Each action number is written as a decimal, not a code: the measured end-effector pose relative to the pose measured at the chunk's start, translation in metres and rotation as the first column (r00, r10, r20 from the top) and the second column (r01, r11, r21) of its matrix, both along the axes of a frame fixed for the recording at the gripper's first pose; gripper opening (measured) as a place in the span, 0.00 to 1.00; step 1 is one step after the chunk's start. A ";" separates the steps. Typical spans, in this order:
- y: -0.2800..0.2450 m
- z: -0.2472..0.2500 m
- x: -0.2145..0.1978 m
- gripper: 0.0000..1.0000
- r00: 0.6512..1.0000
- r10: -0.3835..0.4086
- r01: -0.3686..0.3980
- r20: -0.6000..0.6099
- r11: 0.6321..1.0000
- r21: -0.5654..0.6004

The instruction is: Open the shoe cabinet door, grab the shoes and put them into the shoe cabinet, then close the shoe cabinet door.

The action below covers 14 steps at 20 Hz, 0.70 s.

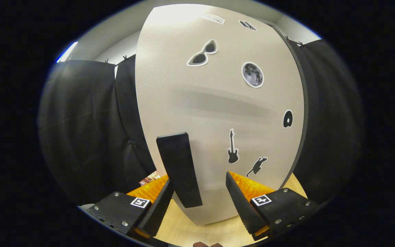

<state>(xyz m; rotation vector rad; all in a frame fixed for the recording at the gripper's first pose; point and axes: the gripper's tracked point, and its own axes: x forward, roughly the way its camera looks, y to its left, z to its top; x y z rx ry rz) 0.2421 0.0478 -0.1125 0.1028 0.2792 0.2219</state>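
Note:
The shoe cabinet door [218, 103] is a pale panel with several stickers, standing close in front of me. Its dark upright handle [178, 169] sits low on the door. My gripper [198, 178] is open with the handle between its fingers. The handle lies right beside the left finger [158, 209], and a clear gap separates it from the right finger [240, 202]. I cannot tell whether the door is fully shut. A small reddish-brown thing [150, 177] peeks out past the door's lower left edge, too small to identify.
The cabinet stands on a light wooden surface [214, 233]. Black cloth [87, 130] hangs to the left and right of the cabinet. A dark cabinet edge [303, 99] runs down the door's right side.

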 end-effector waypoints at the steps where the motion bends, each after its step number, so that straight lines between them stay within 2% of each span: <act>1: 0.002 -0.001 0.004 0.92 1.000 0.004 -0.004 0.000 1.000 0.001; 9: 0.014 -0.001 0.020 0.92 1.000 0.020 -0.020 -0.003 1.000 0.024; 14: 0.014 -0.002 0.027 0.94 1.000 0.001 -0.001 0.016 1.000 -0.012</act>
